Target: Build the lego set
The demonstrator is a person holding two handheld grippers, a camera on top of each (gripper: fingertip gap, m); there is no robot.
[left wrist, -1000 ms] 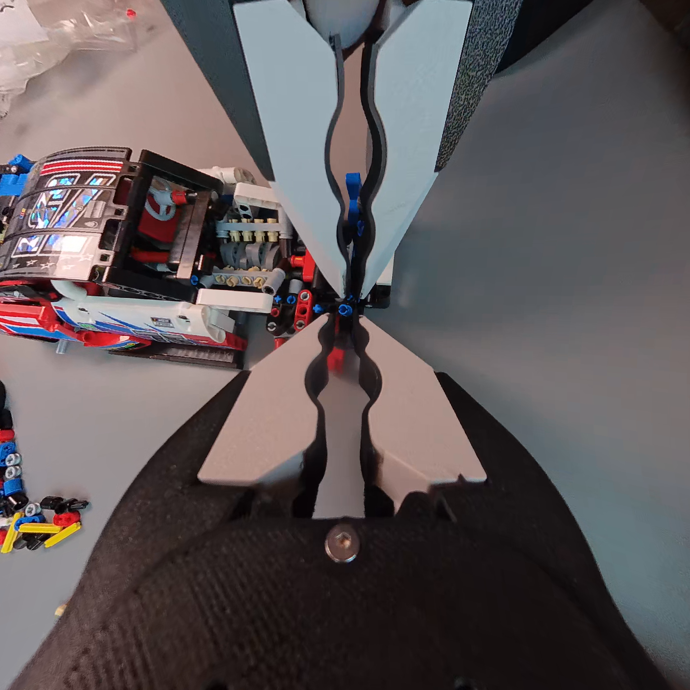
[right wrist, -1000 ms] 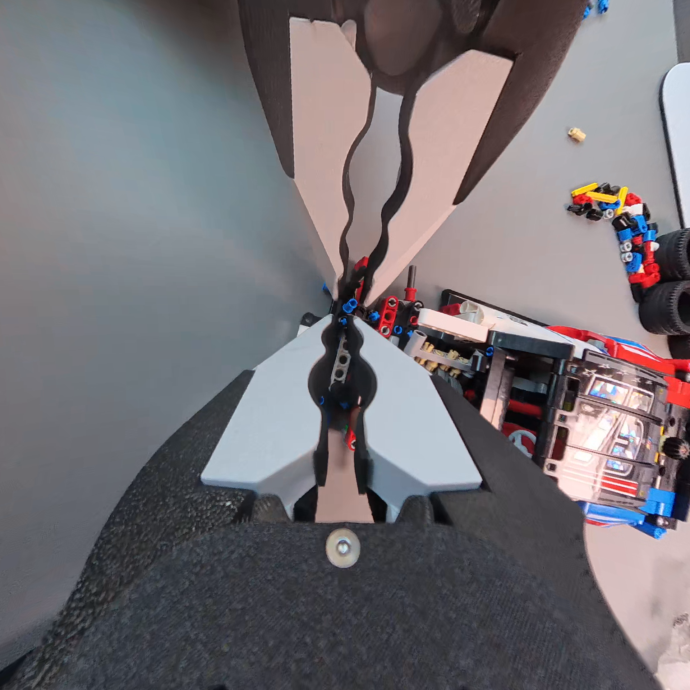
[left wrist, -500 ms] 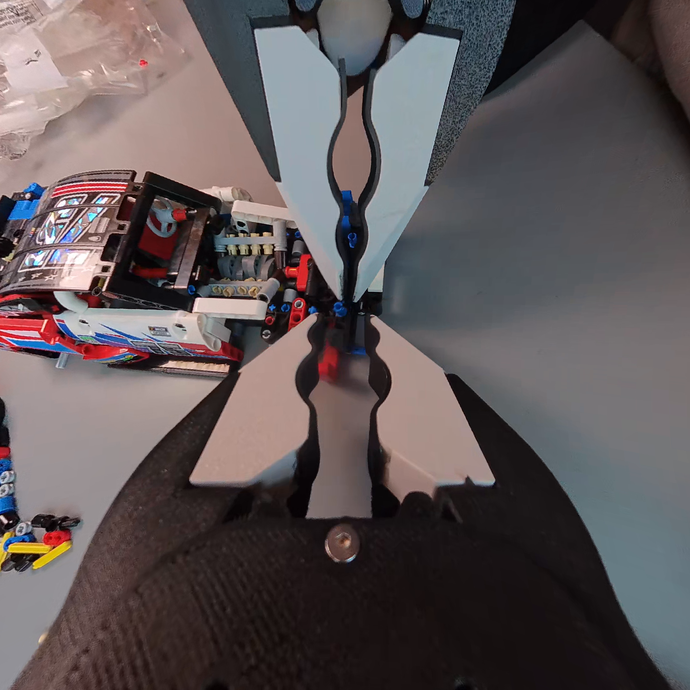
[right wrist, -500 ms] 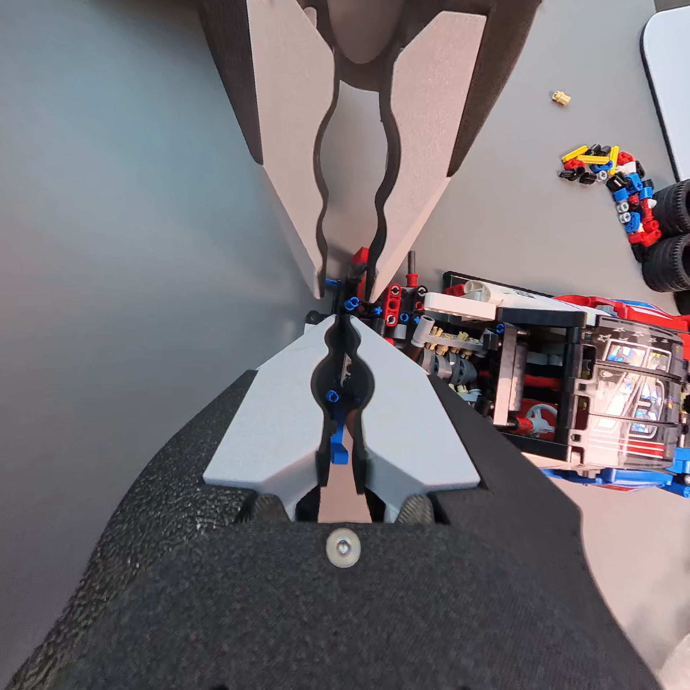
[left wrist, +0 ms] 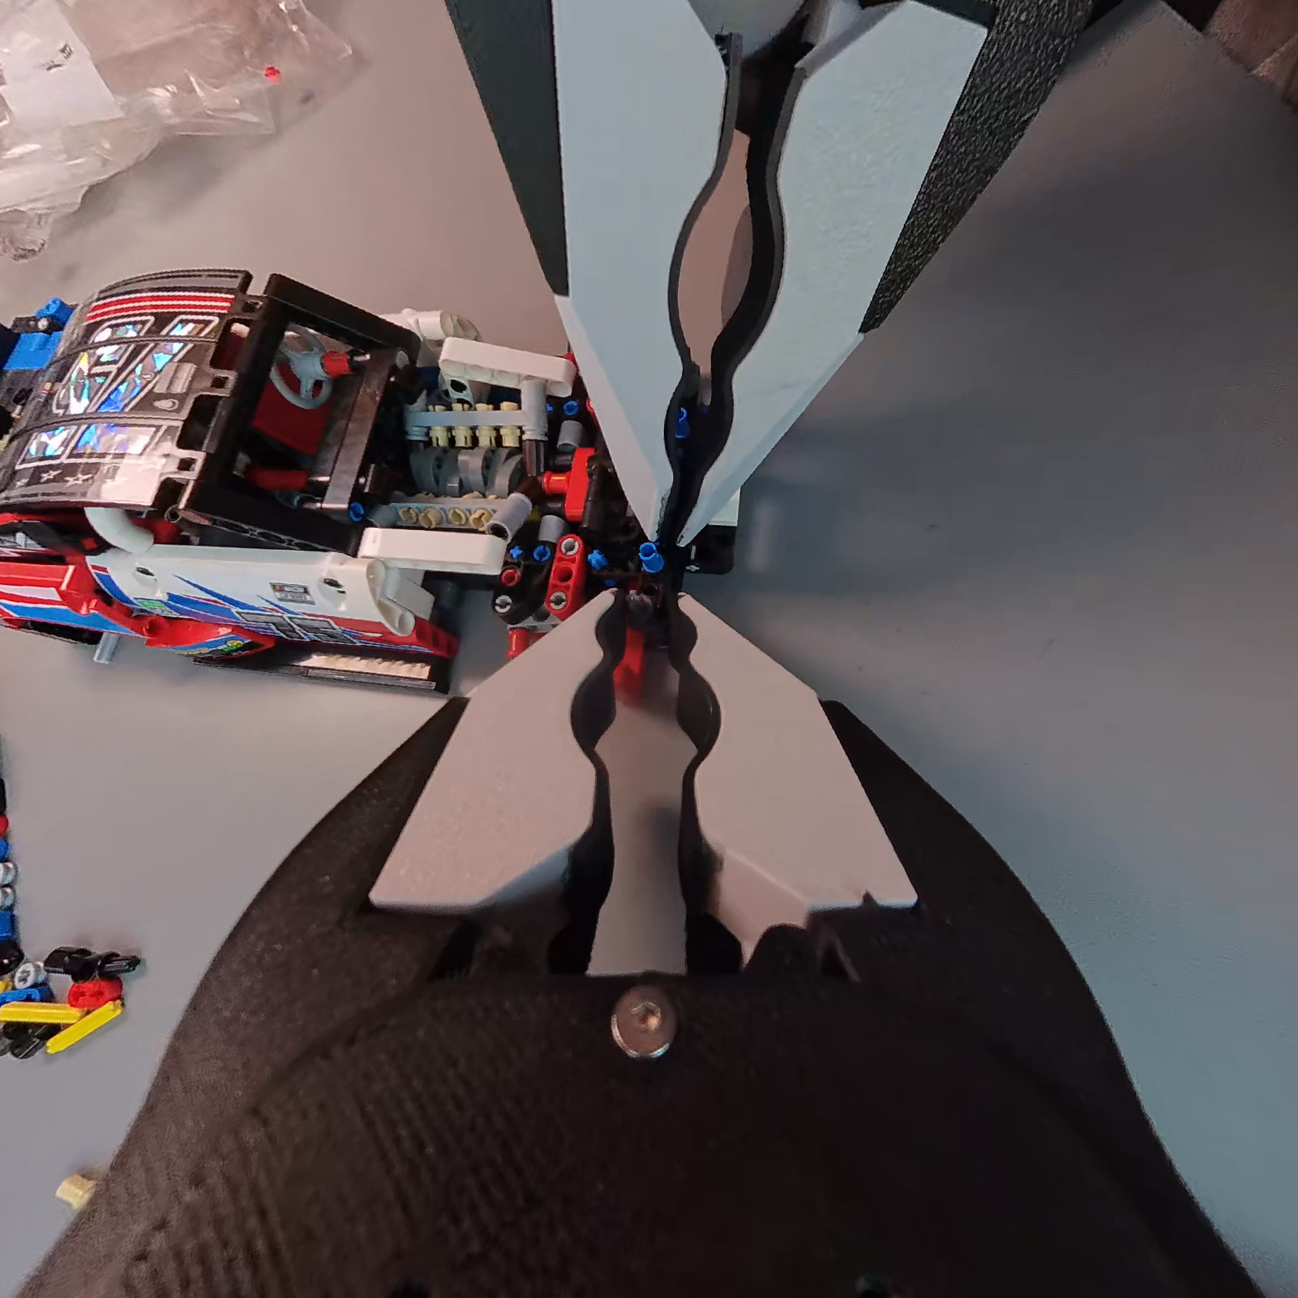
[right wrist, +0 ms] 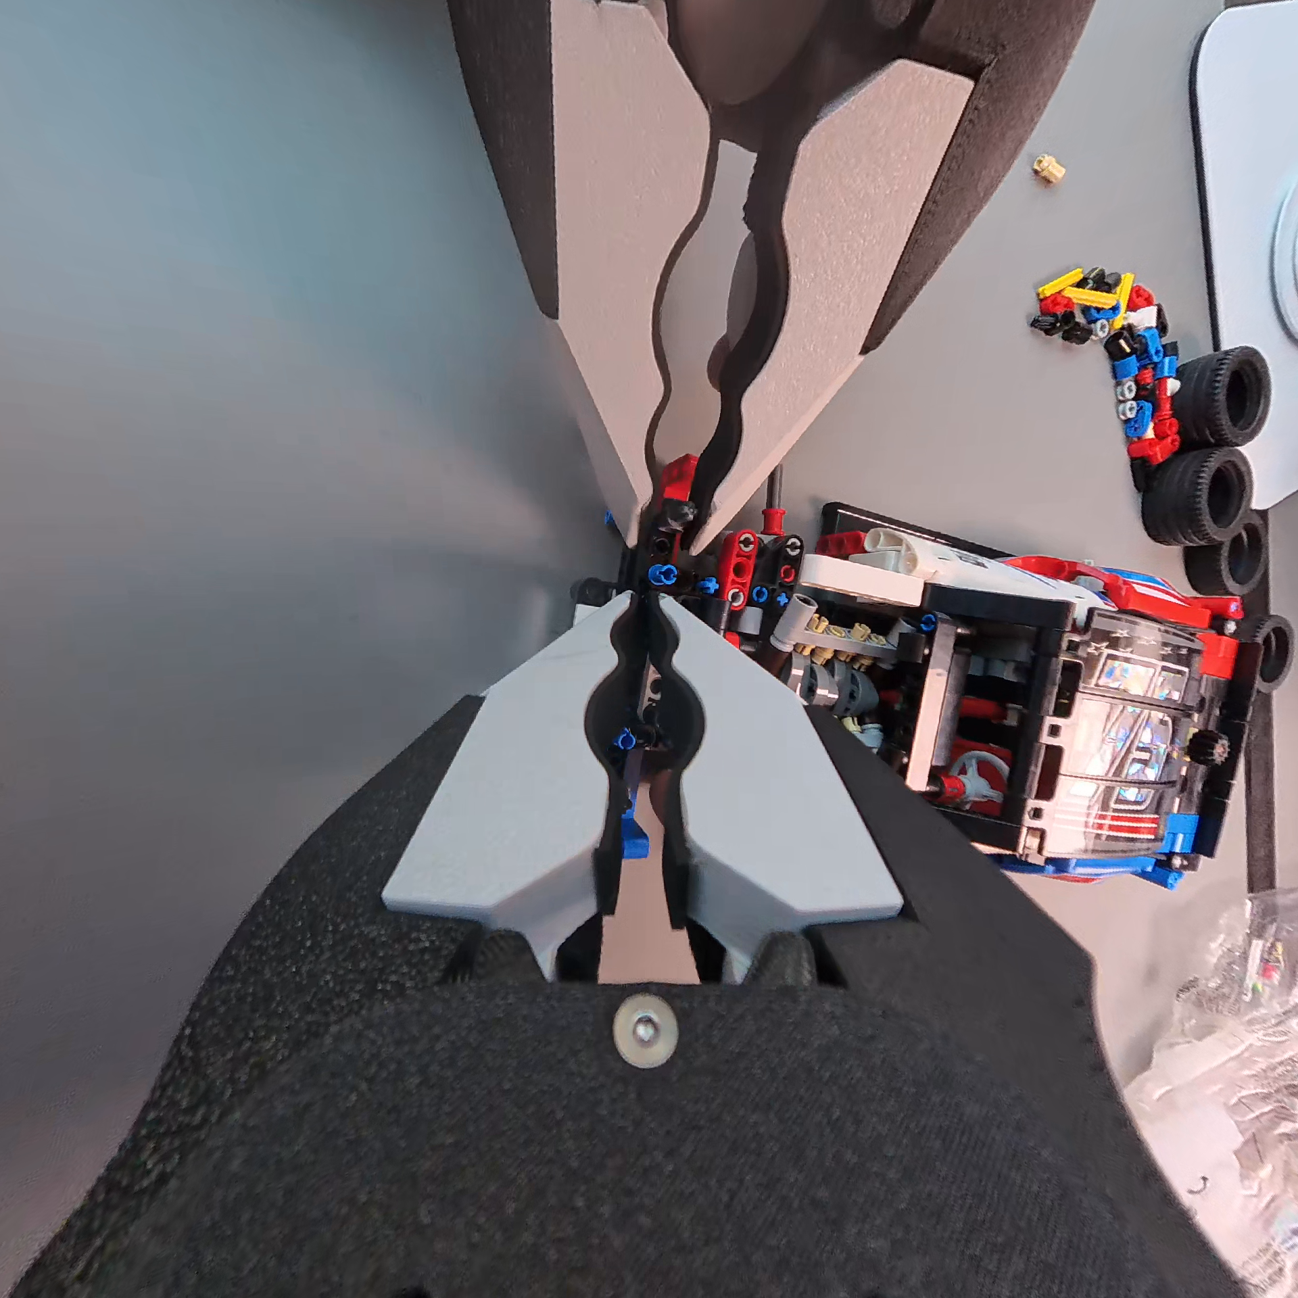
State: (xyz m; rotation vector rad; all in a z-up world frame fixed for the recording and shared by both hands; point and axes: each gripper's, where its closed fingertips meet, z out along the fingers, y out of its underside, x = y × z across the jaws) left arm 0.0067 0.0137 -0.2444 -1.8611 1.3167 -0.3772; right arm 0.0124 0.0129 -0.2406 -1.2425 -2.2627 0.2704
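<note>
A partly built lego car point(left wrist: 211, 456) in red, white, blue and black lies on the grey table, and also shows in the right wrist view point(right wrist: 1053, 702). Both grippers meet tip to tip at its open rear end. My left gripper point(left wrist: 646, 604) is shut on a red piece point(left wrist: 632, 653) at the car's rear frame; it enters the right wrist view from the top point(right wrist: 667, 527). My right gripper point(right wrist: 643, 597) is shut on a black beam with blue pins point(right wrist: 636, 737), pressed against the same frame; it enters the left wrist view from the top point(left wrist: 667, 541).
A pile of small loose pieces point(left wrist: 63, 997) lies at the left, and also shows in the right wrist view point(right wrist: 1103, 330) beside black tyres point(right wrist: 1208, 449) and a white tray point(right wrist: 1243, 211). Clear plastic bags point(left wrist: 140, 91) lie beyond the car. A tan pin point(right wrist: 1049, 167) lies alone. Left and right tips are no more than a few centimetres apart.
My left gripper's jaws widened half a second ago and have narrowed again on the red piece. Both grippers have shifted and tilted slightly at the car's rear; the car stays in place.
</note>
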